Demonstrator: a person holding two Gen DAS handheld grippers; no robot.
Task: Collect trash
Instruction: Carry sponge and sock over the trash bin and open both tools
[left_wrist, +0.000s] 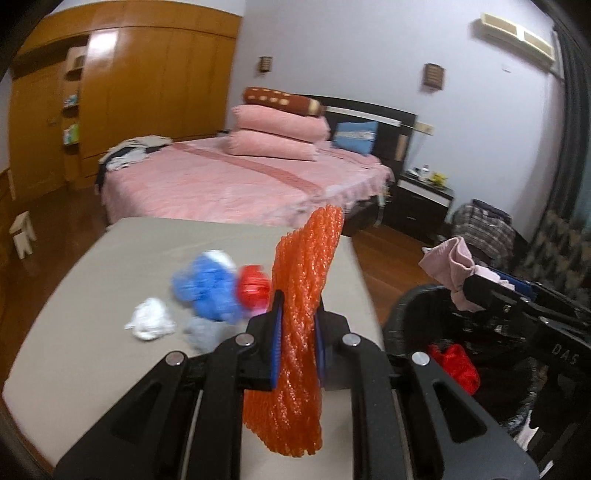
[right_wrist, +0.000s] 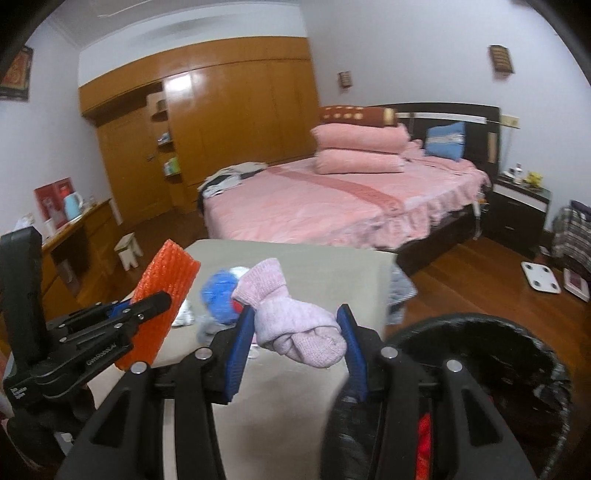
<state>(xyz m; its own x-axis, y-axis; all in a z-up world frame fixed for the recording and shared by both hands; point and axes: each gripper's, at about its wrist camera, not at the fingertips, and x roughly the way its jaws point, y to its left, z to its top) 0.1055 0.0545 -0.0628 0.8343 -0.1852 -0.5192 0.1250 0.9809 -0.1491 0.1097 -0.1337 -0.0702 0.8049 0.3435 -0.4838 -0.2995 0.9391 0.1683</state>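
Your left gripper (left_wrist: 299, 343) is clamped narrow on an orange foam net sleeve (left_wrist: 301, 325), which stands nearly upright through the blue pads in the lower centre of the left wrist view, its top rising above the far table edge and its bottom hanging below the fingers. From the right wrist view the same sleeve (right_wrist: 162, 295) shows at the left of the frame, pinched in that gripper (right_wrist: 147, 306). Your right gripper (right_wrist: 297, 343) holds a rolled pale pink sock (right_wrist: 295, 325) between its blue pads, jaws at a middling width, the cuff sticking up to the left and the toe end bulging toward the right pad. In the left wrist view that sock (left_wrist: 448, 267) appears at the right of the frame, above the black-lined trash bin (left_wrist: 406, 317), which stands just beside the right edge of the beige table (left_wrist: 92, 332). Something red (left_wrist: 456, 363) lies inside the bin. On the table, left of centre in the left wrist view, sit a crumpled blue plastic bag (left_wrist: 208, 288), a red wrapper (left_wrist: 253, 288) touching its right side, a white crumpled tissue (left_wrist: 151, 319) nearer the lower left, and a greyish scrap (left_wrist: 201, 332) just below the blue bag. Behind the table a pink-covered bed (left_wrist: 236, 184) fills the middle of both views.
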